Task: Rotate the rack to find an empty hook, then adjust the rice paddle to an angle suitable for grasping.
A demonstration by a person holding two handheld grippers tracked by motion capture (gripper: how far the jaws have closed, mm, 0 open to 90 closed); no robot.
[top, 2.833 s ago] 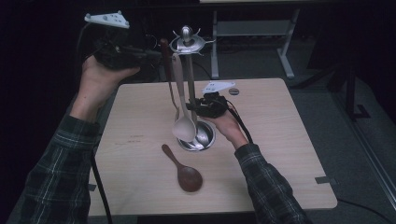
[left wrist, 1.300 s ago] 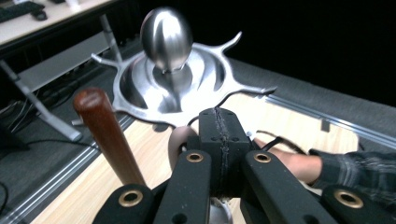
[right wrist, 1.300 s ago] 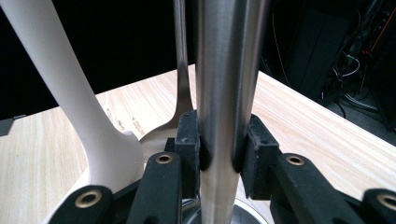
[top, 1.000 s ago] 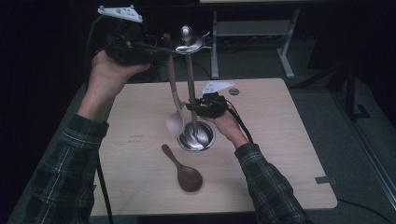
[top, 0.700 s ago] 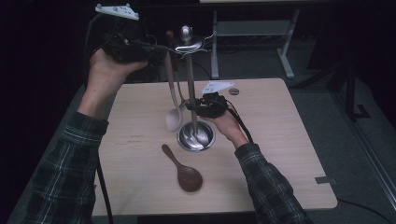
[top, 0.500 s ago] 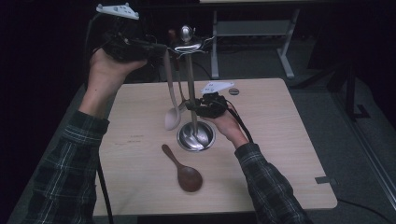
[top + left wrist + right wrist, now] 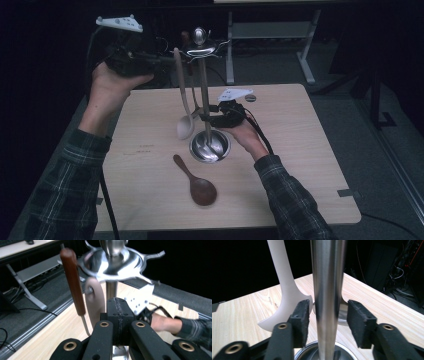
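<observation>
A steel utensil stand (image 7: 204, 95) rises from its round base (image 7: 210, 146) on the table. A pale spoon (image 7: 184, 125) hangs by the stand's hooked top (image 7: 117, 262), its handle end (image 7: 94, 298) just past my left gripper (image 7: 116, 312). That gripper (image 7: 167, 59) is shut up beside the stand's top, its pads meeting with nothing seen between them. My right gripper (image 7: 329, 308) straddles the pole (image 7: 328, 290) low down. Its jaws have just been opening, and a gap shows on both sides of the pole. In the high view it (image 7: 206, 116) is just above the base.
A dark wooden spoon (image 7: 200, 189) lies on the table (image 7: 300, 150) in front of the base. A brown-handled utensil (image 7: 73, 282) hangs from another hook. A small round disc (image 7: 250, 98) sits near the far edge. A metal frame (image 7: 265, 35) stands on the floor behind.
My left gripper has risen and moved right to the stand's top, and the pale spoon's bowl has come up from beside the base. The right hand has stayed at the pole.
</observation>
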